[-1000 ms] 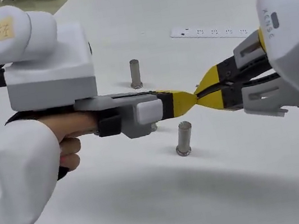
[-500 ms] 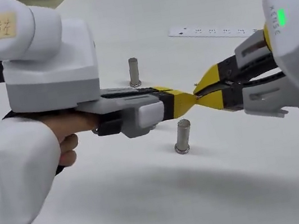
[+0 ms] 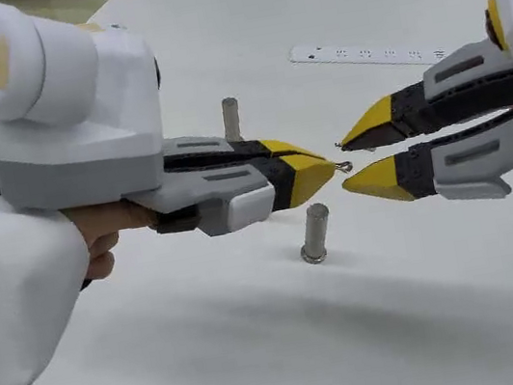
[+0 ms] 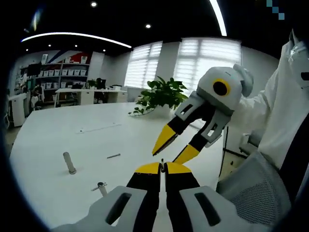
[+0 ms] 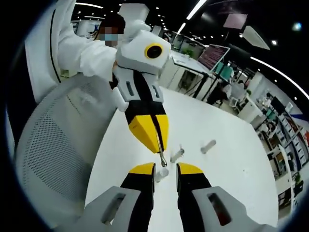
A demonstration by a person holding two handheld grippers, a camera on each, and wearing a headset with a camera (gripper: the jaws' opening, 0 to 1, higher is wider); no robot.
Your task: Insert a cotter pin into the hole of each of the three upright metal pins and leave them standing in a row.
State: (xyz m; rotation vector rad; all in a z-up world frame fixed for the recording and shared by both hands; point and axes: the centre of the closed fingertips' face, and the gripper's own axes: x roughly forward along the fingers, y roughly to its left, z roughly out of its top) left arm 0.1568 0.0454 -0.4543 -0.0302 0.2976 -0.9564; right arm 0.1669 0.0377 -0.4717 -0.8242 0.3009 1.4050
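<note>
Pinching a thin silvery wire cotter pin [image 3: 343, 168] at its very tips, the left gripper [image 3: 329, 169] has its yellow jaws closed on it. The cotter pin's long axis runs on along those jaws toward 3 o'clock in the head view, looped end outward. That end sits in the gap of the right gripper [image 3: 341, 166], whose jaws stand moderately apart and hold nothing; whether a tip brushes the wire is too fine to tell. The nearest target, a short grey metal upright pin [image 3: 316, 232], stands on the white table [image 3: 213, 43] at about 7 o'clock from the cotter pin, below it and nearer the left gripper. A second grey upright pin [image 3: 231, 123] stands farther off at 10 o'clock. Half a second ago the right jaws were shut tip to tip against the left; they have since opened and drawn back slightly.
</note>
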